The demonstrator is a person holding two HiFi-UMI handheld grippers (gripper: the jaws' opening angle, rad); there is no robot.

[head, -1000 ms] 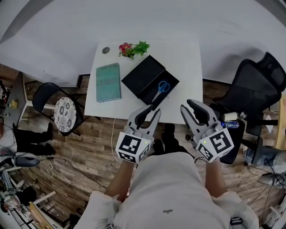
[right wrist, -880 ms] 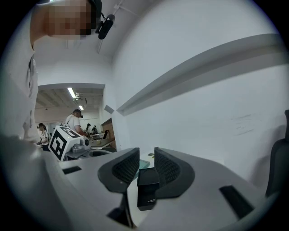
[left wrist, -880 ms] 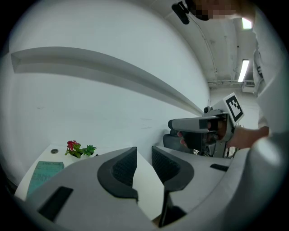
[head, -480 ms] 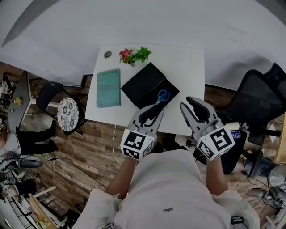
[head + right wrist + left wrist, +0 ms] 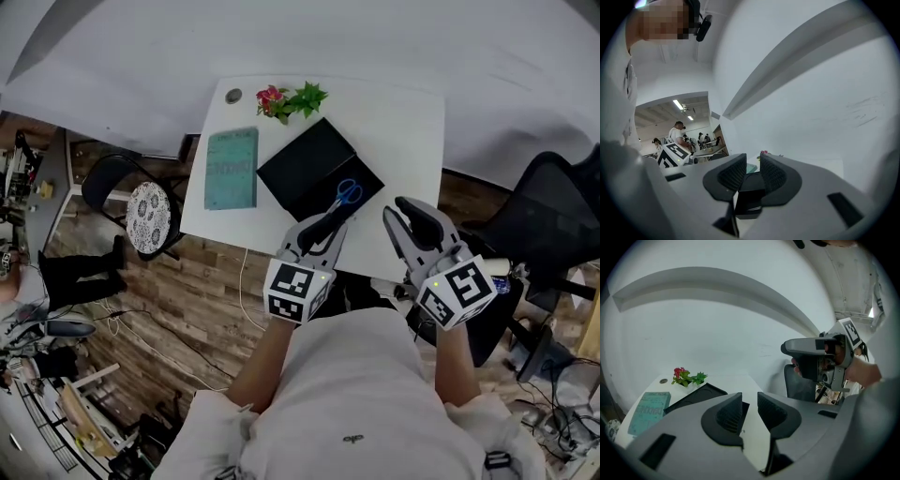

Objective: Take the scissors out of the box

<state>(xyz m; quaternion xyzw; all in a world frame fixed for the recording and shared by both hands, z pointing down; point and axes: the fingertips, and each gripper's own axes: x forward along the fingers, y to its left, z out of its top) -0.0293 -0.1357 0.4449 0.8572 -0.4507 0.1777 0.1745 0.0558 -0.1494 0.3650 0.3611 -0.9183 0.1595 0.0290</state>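
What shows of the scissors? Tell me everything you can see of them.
The scissors have blue loop handles and thin blades, closed. They lie flat in the open black box on the white table, in its part nearer the person, handles away, tips toward the left gripper. Neither it nor the right gripper holds them; both have jaws apart, empty.

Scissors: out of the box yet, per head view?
No, the blue-handled scissors lie inside the black box on the white table.
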